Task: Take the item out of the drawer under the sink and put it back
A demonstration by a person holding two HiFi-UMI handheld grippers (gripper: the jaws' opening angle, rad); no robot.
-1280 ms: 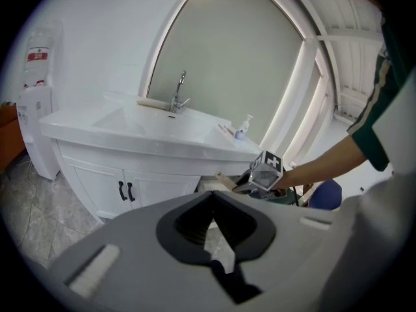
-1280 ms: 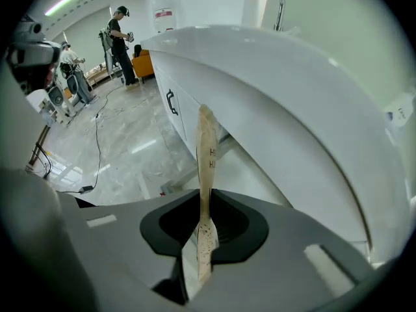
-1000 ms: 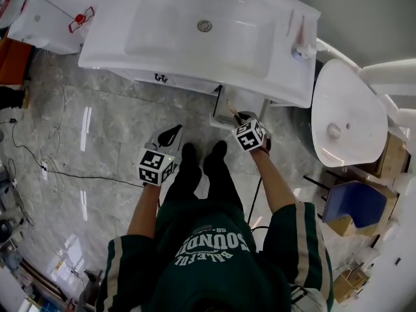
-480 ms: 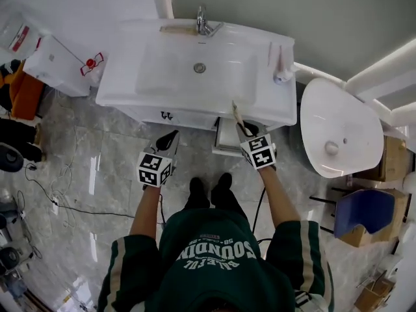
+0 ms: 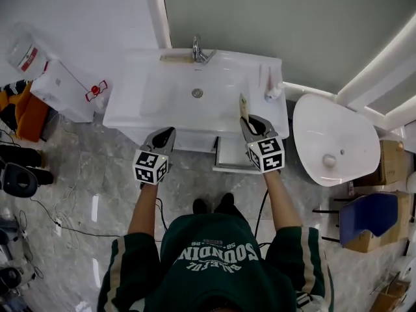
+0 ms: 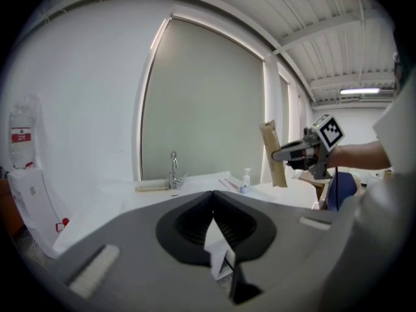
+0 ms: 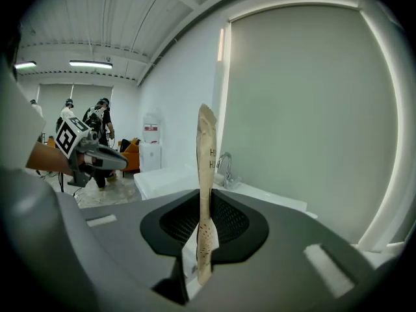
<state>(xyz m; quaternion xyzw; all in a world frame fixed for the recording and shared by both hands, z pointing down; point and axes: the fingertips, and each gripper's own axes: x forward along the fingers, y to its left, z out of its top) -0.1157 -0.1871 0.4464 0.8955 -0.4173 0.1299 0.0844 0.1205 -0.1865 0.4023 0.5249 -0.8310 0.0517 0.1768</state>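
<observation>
A thin tan paper packet (image 7: 206, 149) stands upright between the jaws of my right gripper (image 7: 204, 197), which is shut on its lower part. In the head view the right gripper (image 5: 246, 121) holds the packet (image 5: 244, 104) over the front edge of the white sink counter (image 5: 162, 96). Just below it the drawer (image 5: 232, 156) under the sink stands pulled out. My left gripper (image 5: 168, 134) hovers at the counter's front edge, left of the drawer. Its jaws meet at the tips (image 6: 212, 194) with nothing between them. In the left gripper view the right gripper (image 6: 290, 153) and its packet (image 6: 273, 155) show at the right.
A faucet (image 5: 197, 49) stands at the back of the basin, a small pump bottle (image 5: 272, 91) at its right end. A white toilet (image 5: 331, 138) is to the right of the vanity, a white box with a red mark (image 5: 65, 90) to the left. People stand in the background (image 7: 101, 119).
Both grippers have risen from near the floor to counter height. The right one lifted the packet from beside the open drawer to above the counter's front edge. The person has straightened up.
</observation>
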